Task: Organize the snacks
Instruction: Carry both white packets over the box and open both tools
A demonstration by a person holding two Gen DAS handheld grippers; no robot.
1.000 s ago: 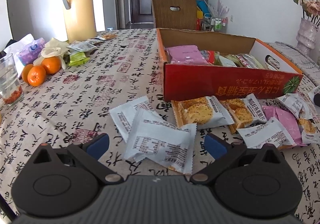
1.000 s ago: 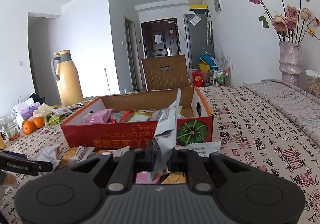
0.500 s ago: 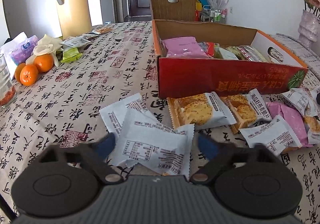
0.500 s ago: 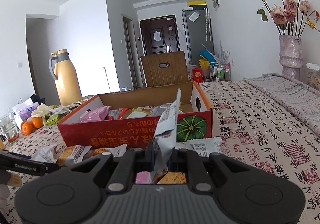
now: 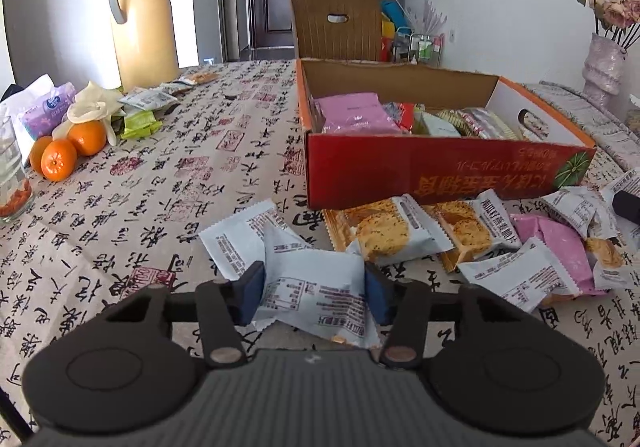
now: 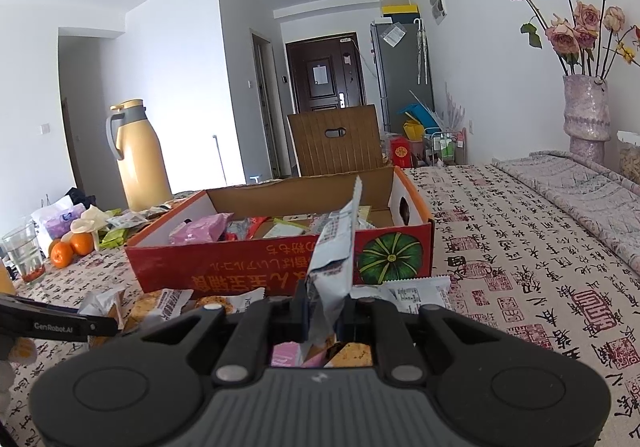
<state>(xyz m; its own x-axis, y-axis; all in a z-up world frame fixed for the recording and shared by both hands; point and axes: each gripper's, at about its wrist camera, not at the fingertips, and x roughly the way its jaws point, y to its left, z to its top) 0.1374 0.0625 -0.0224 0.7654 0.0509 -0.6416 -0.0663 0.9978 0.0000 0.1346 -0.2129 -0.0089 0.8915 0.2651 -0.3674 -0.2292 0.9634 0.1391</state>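
Left wrist view is showing the patterned tablecloth (image 5: 168,183) lying bare across the centre left of the frame, with open room between the red cardboard box (image 5: 432,171) at centre right and the oranges (image 5: 64,151), glass (image 5: 12,175) and yellow thermos (image 5: 140,19) at the left edge. Loose snack packets (image 5: 472,235) are crowding the strip below the box's near wall, some touching it.

The box is standing open-topped and is holding a pink packet (image 5: 352,115) at its left end and several mixed wrappers to the right of it.

The left gripper (image 5: 314,283) is closing at lower centre; its blue pads (image 5: 250,287) are sitting against both sides of a pale blue snack packet (image 5: 312,287), which is lying on the cloth over a second pale packet (image 5: 240,235).

Right wrist view is showing clear cloth at the right of the frame, running to the vase of roses (image 6: 586,111) at the upper right. The right gripper (image 6: 324,311) is clamped tight on a crumpled silver-blue wrapper (image 6: 332,259), which is standing upright in front of the box's near wall (image 6: 248,267). The left gripper's arm is entering at the lower left edge.
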